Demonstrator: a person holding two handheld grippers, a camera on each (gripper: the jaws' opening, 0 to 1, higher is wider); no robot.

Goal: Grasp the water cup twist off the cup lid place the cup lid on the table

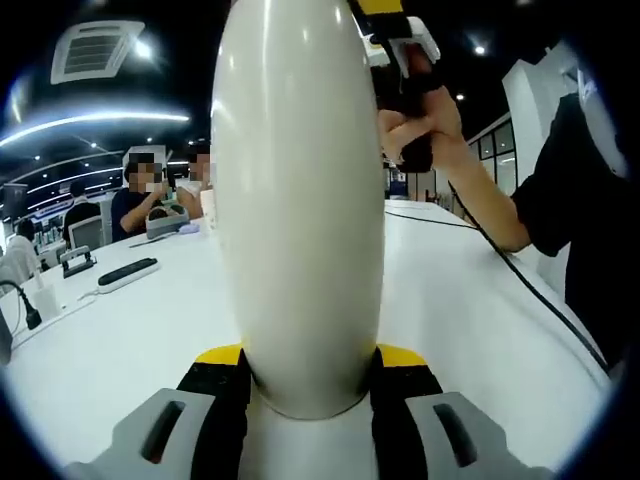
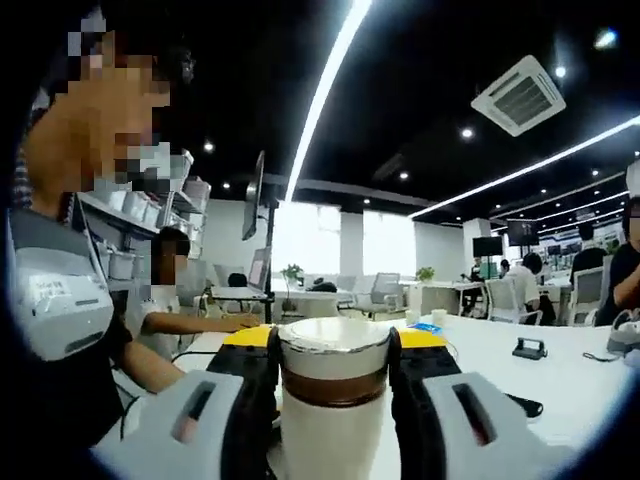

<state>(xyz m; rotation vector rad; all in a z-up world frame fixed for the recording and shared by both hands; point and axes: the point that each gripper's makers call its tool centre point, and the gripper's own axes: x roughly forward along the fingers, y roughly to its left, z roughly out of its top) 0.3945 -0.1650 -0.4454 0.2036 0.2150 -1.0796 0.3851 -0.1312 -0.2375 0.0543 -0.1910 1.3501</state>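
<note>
A tall cream-white water cup [image 1: 300, 200] rises from between the jaws of my left gripper [image 1: 312, 370], which is shut on its lower body; its top runs out of the left gripper view. Up to the right of the cup, a person's hand [image 1: 425, 125] holds my right gripper [image 1: 400, 40]. In the right gripper view my right gripper [image 2: 335, 352] is shut on the cup lid [image 2: 335, 390], a white cylinder with a brown band and a silvery rim. No cup body shows beyond the lid there.
A white table [image 1: 470, 300] spreads below the cup, with a long white bar [image 1: 126, 273] at its left and a black cable [image 1: 520, 270] trailing on the right. People sit at the far end. A small black object [image 2: 528, 348] lies on the table [image 2: 570, 385].
</note>
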